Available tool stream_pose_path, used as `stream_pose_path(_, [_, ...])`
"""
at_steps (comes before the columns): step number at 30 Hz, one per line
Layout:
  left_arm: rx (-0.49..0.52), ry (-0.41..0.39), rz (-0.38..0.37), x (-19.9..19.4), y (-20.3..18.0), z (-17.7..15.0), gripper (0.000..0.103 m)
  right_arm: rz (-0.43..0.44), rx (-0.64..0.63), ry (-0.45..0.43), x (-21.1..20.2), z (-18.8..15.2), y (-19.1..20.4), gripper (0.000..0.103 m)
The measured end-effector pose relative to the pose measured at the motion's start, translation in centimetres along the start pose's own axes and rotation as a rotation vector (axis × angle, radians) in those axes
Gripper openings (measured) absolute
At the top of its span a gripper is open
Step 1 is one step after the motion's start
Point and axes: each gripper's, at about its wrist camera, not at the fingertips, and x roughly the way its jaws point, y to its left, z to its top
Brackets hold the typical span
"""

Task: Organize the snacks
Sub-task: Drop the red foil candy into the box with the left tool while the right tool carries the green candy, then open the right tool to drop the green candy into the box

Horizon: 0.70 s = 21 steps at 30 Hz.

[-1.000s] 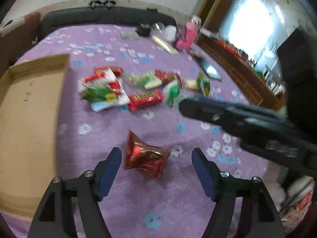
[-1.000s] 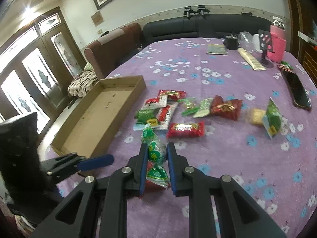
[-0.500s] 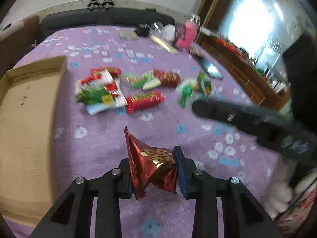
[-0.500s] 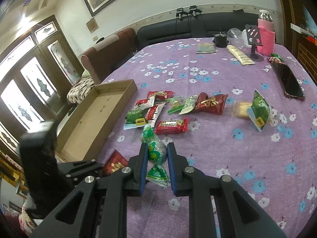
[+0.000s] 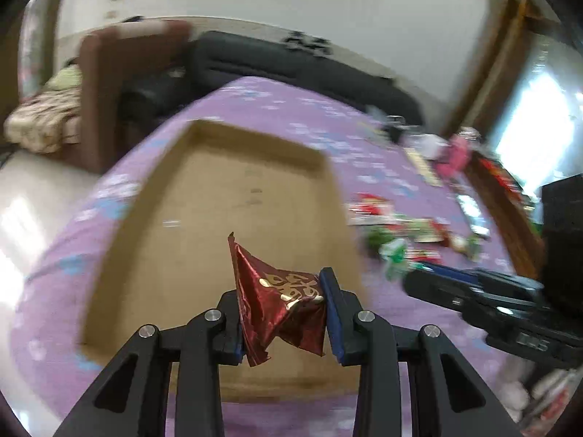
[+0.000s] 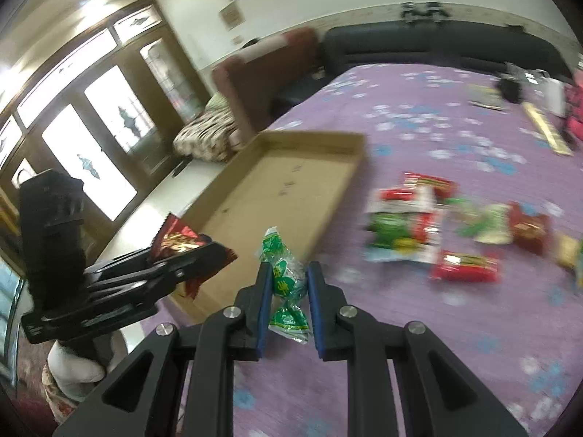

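Observation:
My left gripper (image 5: 284, 313) is shut on a dark red foil snack packet (image 5: 280, 302) and holds it above the near end of the open cardboard box (image 5: 204, 240). It also shows in the right wrist view (image 6: 204, 255) with the red packet (image 6: 175, 240) over the box's near corner. My right gripper (image 6: 288, 291) is shut on a green snack packet (image 6: 286, 280), just right of the cardboard box (image 6: 288, 185). A pile of red and green snacks (image 6: 411, 225) lies on the purple flowered cloth to the right.
The table carries a purple flowered cloth (image 6: 419, 127). A pink bottle (image 5: 452, 156), a long yellow pack (image 6: 546, 134) and small items stand at the far end. A brown armchair (image 6: 262, 73) and black sofa (image 6: 437, 47) lie beyond the table. My right gripper's body (image 5: 484, 302) sits at right.
My left gripper closed on the red packet, lifted it and swung left over the box. My right gripper has carried the green packet left toward the box.

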Motion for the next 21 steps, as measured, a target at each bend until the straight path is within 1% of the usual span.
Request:
stream_pose_path(1, [-0.017,0.003,0.037,0.1,1.2,-0.2,0.036,0.007,-0.011,0.015,1.0,0.2,0.8,0.019])
stream_pose_path(4, [-0.056,0.016,0.067,0.4,3.3,-0.6,0.036,0.022,-0.036,0.060,3.8,0.6,2.6,0.019])
stream_pose_path(7, [-0.078,0.028,0.074,0.9,4.5,-0.8,0.036,0.015,-0.063,0.088,6.1,0.8,3.9,0.019])
stream_pose_path(10, [-0.092,0.032,0.068,1.0,4.7,-0.6,0.039,0.011,-0.075,0.109,7.9,0.9,4.8,0.019])
stream_pose_path(11, [-0.095,0.032,0.063,1.0,4.8,-0.6,0.041,0.010,-0.079,0.110,8.1,0.9,4.9,0.019])
stream_pose_path(13, [-0.103,0.025,0.054,0.6,5.1,-0.6,0.052,0.000,-0.088,0.110,8.6,0.9,5.0,0.019])
stream_pose_path(14, [-0.106,0.019,0.057,0.5,5.2,-0.4,0.054,-0.010,-0.088,0.103,8.6,0.9,5.0,0.019])
stream_pose_path(16, [-0.114,0.010,0.047,0.1,5.0,-0.3,0.061,-0.001,-0.079,0.093,8.4,1.0,4.8,0.019])
stream_pose_path(18, [-0.132,-0.004,0.039,-0.3,4.9,0.0,0.065,0.002,-0.068,0.074,7.6,1.1,4.5,0.020])
stream_pose_path(21, [-0.142,-0.030,0.040,-1.0,4.6,0.3,0.069,0.001,-0.045,0.024,5.7,1.6,3.6,0.025])
